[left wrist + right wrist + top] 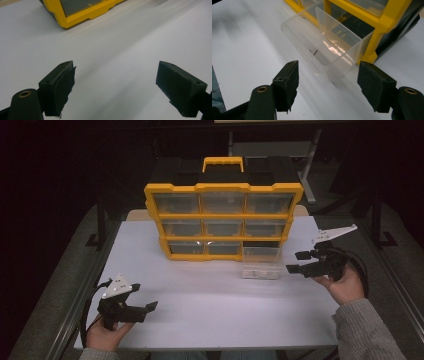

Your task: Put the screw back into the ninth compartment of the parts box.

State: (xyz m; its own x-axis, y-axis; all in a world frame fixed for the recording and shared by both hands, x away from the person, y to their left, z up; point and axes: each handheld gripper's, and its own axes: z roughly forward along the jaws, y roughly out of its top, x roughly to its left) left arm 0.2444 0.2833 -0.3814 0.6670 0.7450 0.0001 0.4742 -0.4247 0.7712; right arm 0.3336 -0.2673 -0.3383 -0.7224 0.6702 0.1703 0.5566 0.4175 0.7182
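A yellow organizer [223,220] with clear drawers stands upright at the back of the white table [200,300]. One clear drawer [261,263] is out of its bottom right slot and rests on the table in front of it; in the right gripper view that drawer [322,47] holds a small dark screw [314,52]. My right gripper [298,262] is open just right of the drawer, jaws pointing at it, nothing between them [328,82]. My left gripper [144,297] is open near the front left, low over bare table [115,80].
The organizer's yellow corner [75,15] is far ahead of the left gripper. The table's front and side edges have metal rails [75,310]. Dark floor and a table leg [307,175] lie behind the organizer.
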